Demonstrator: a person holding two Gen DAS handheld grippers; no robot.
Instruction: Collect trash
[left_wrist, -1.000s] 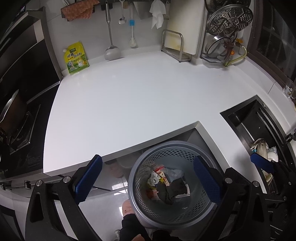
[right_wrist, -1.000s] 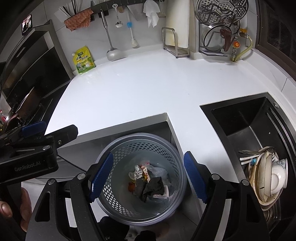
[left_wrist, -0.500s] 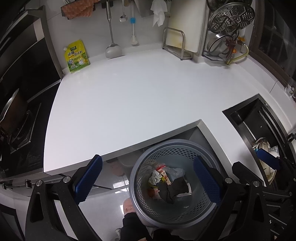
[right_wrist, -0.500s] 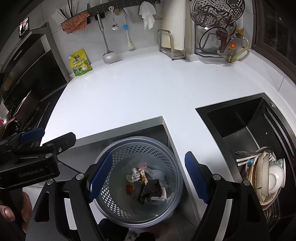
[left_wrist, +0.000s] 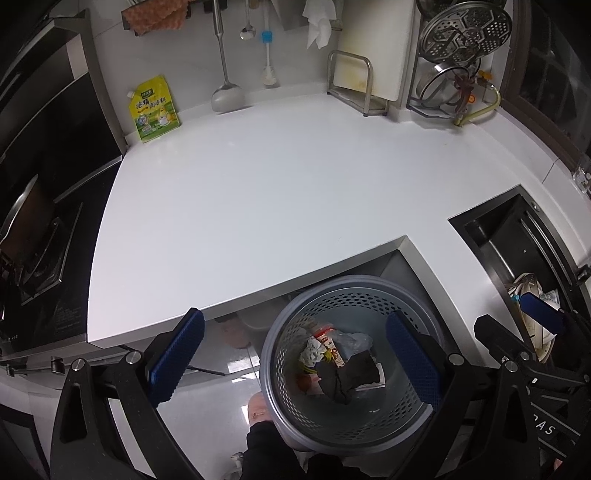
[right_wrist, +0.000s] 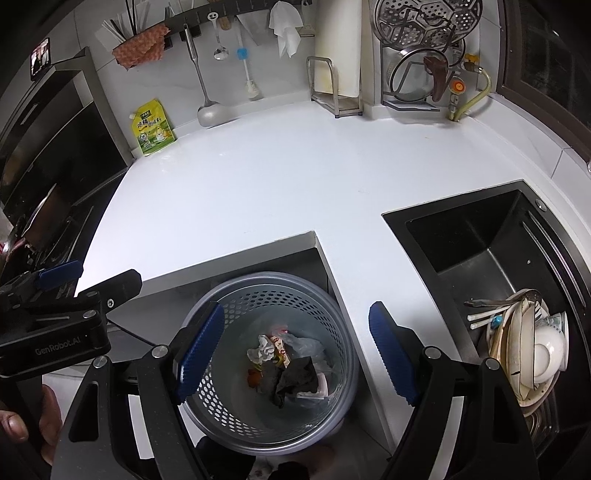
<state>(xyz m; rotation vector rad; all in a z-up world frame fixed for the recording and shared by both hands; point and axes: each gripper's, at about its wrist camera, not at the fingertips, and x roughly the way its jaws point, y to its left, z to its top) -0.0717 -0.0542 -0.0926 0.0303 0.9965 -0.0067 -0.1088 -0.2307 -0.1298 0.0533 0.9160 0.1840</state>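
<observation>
A grey perforated trash basket (left_wrist: 295, 317) (right_wrist: 258, 284) stands on the floor below the counter's notch. Inside lies trash (left_wrist: 336, 363) (right_wrist: 286, 363): crumpled paper, a clear bag, a snack wrapper and a dark rag. My left gripper (left_wrist: 295, 362) is open and empty, held above the basket. My right gripper (right_wrist: 295, 350) is open and empty, also above the basket. The left gripper's body (right_wrist: 55, 314) shows at the left of the right wrist view. The white counter (left_wrist: 258, 192) (right_wrist: 277, 177) bears no loose trash.
A yellow-green seasoning pouch (left_wrist: 153, 109) (right_wrist: 152, 127) leans on the back wall. A ladle, brush and cloths hang above it. A cutting board rack (left_wrist: 356, 86) and steamer rack stand at the back right. A black sink (right_wrist: 491, 266) holds dishes (right_wrist: 532, 343). A stove (left_wrist: 33, 236) is at left.
Both grippers have risen and drawn back slightly, so the counter's back wall sits lower in view. Both stay open and empty. The trash in the basket has not moved.
</observation>
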